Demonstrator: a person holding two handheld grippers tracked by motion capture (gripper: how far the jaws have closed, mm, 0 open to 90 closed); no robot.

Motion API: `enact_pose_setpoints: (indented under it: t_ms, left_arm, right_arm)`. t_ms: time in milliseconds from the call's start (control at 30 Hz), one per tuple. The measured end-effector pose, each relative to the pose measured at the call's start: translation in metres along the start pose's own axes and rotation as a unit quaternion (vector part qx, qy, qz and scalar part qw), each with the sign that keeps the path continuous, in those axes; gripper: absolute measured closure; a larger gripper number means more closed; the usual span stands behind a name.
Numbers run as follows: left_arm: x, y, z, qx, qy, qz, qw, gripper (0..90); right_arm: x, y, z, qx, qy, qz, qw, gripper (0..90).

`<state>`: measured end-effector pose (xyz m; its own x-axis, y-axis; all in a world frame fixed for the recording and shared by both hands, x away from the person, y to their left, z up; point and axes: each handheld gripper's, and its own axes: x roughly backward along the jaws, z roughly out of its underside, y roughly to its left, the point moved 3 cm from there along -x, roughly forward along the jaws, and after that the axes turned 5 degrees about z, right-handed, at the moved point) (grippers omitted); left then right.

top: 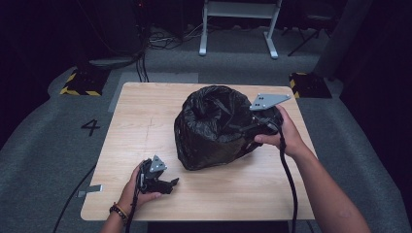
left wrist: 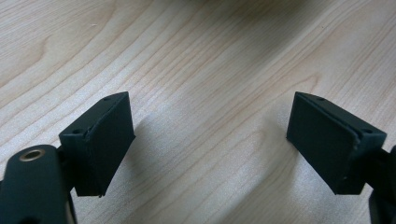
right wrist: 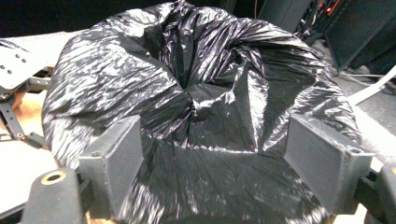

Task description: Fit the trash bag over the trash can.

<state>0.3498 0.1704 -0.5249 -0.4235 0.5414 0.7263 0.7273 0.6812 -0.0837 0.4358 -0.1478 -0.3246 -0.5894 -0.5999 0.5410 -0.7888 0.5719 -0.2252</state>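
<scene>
A crumpled black plastic bag (top: 214, 127) stands on the wooden table (top: 145, 121), right of centre, its top sunk into a twisted hollow (right wrist: 191, 88). My right gripper (top: 253, 129) presses against the bag's right side, held by a hand. Its jaws are open and wide apart, and the bag's (right wrist: 210, 154) plastic bulges into the gap of the right gripper (right wrist: 215, 128). My left gripper (top: 172, 183) lies low near the table's front left, apart from the bag. In its own view the left gripper (left wrist: 210, 109) is open over bare wood, with nothing between the jaws.
The left gripper's grey plate (right wrist: 11, 65) shows past the bag's edge in the right gripper view. On the grey floor are a painted "4" (top: 91, 127), two yellow-and-black striped blocks (top: 80, 82), cables (top: 142, 68) and a white frame (top: 238, 26) at the back.
</scene>
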Motion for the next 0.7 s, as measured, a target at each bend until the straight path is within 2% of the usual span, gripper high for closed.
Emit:
enact_pose_setpoints:
  t_ms: [267,700]
  left_arm:
    - [0.0,0.0,0.0,0.0,0.002,0.0,1.0,14.9]
    - [0.0,0.0,-0.001,0.002,0.002,0.0,1.0,14.7]
  right_arm:
    - [0.012,0.007,0.009,0.017,0.006,0.004,0.9998,20.2]
    - [0.032,0.008,0.022,0.017,-0.003,0.009,0.9998,20.2]
